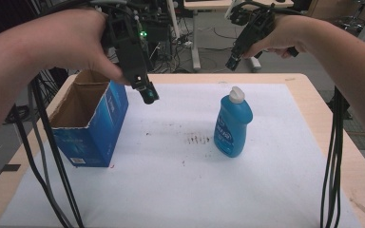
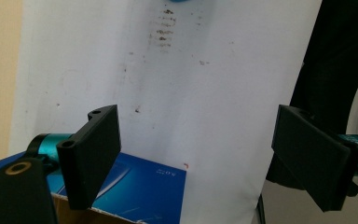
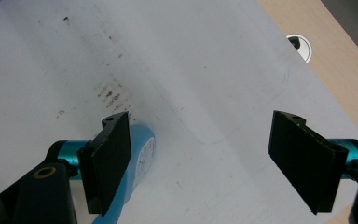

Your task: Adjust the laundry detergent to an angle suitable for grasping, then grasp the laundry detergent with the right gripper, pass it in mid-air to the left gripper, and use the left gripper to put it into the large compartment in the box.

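A blue dish-soap bottle (image 1: 233, 126) with a white cap (image 1: 236, 95) stands upright on the white sheet (image 1: 180, 185), right of centre. An open blue cardboard box (image 1: 92, 128) stands at the left. My left gripper (image 1: 147, 95) hangs in the air over the box's right wall and points down. In the left gripper view its jaws (image 2: 200, 156) stand wide open and empty above the box (image 2: 140, 186). My right gripper (image 1: 233, 61) is held high behind the bottle. It is open (image 3: 205, 158) with nothing between the jaws; the bottle (image 3: 142, 161) lies below, partly behind its left jaw.
Brown stains (image 1: 198, 139) mark the sheet between box and bottle. The wooden table (image 1: 313, 99) shows around the sheet, with a round cable hole (image 3: 299, 45) in it. Black cables (image 1: 332, 161) hang from both grippers. Desks and equipment stand behind the table.
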